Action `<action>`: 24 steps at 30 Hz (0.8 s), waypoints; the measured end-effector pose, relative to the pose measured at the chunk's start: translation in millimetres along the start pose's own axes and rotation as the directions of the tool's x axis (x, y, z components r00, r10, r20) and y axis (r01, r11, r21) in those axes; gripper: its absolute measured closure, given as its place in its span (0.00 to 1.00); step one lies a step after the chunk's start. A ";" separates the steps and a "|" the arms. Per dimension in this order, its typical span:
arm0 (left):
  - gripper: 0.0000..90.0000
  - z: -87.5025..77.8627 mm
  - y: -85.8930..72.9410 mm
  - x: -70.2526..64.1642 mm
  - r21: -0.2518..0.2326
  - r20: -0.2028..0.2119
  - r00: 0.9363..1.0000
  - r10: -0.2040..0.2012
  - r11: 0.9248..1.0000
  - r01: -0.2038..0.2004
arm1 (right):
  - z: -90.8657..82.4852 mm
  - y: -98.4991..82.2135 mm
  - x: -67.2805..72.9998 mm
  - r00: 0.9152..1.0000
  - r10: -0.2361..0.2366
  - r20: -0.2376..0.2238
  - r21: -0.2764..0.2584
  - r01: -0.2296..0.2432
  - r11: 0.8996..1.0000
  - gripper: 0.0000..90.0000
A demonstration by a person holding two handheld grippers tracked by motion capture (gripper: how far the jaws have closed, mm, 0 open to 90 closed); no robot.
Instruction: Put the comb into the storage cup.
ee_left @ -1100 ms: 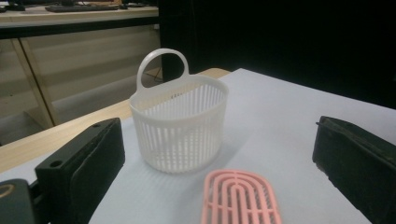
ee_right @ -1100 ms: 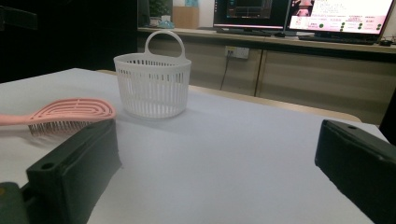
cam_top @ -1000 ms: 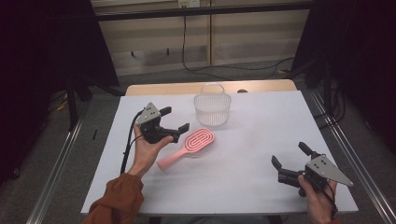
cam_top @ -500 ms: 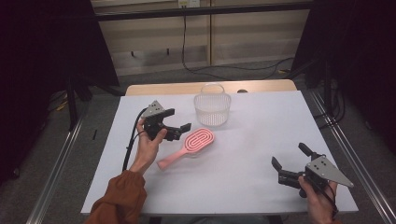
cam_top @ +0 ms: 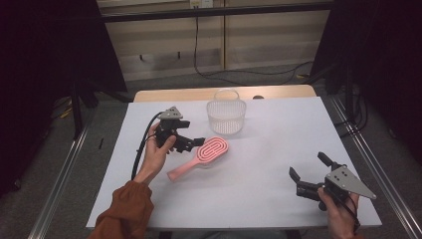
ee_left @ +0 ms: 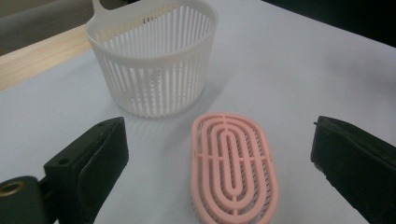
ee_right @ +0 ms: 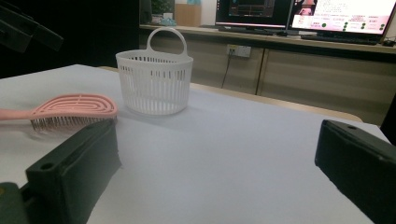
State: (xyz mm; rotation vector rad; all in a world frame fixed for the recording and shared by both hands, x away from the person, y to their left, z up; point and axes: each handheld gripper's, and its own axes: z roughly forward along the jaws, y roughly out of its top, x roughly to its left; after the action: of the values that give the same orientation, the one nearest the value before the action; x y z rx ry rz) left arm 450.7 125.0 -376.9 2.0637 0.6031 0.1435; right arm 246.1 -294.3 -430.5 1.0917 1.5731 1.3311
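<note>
- The left gripper [cam_top: 191, 143] is hovering just off the head of the brush [cam_top: 201, 157], jaws spread wide and holding nothing. In the left gripper view the pink head [ee_left: 233, 170] is sitting between the two jaws.
- The brush is lying bristles-down around the middle of the worktop [cam_top: 268, 149], handle pointing toward the near-left corner, and the basket [cam_top: 226, 117] is standing just beyond it toward the far edge.
- The right gripper [cam_top: 311, 174] is parked near the near-right corner, also wide open and empty.
- What could go wrong, I reckon: the head is wide and flat, so if the jaws are closing on it off-centre it's probably going to skate or swivel on that smooth surface. Coming in too far forward could also be nudging the basket, which looks light enough to slide.
- The worktop is a plain white sheet over a wooden top, whose far edge is peeking out.
- The room is dim, with dark curtains at the sides, cables trailing on the floor, and lit monitors [ee_right: 299, 14] glowing on a bench behind.
</note>
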 end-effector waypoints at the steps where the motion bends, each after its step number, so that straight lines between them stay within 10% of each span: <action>1: 0.05 1.1 0.4 0.0 0.009 -0.004 1.000 0.004 1.000 -0.004 | 0.1 0.0 -0.1 1.000 -0.001 0.001 0.000 0.001 1.000 0.00; 14: 0.05 9.1 3.1 3.1 0.137 0.006 0.999 -0.034 0.990 0.033 | 0.2 -0.2 -0.1 1.000 -0.005 -0.002 0.004 0.005 1.000 0.00; 24: 0.05 17.5 9.0 1.3 0.252 0.041 0.998 0.044 0.966 -0.053 | 0.9 -0.7 0.2 1.000 -0.007 -0.007 0.004 0.007 1.000 0.00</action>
State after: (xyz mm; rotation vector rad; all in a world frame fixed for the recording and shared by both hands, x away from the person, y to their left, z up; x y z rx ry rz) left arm 460.9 108.2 -379.2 2.3239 0.5736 0.0603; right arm 246.8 -293.9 -431.3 1.0844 1.5843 1.3294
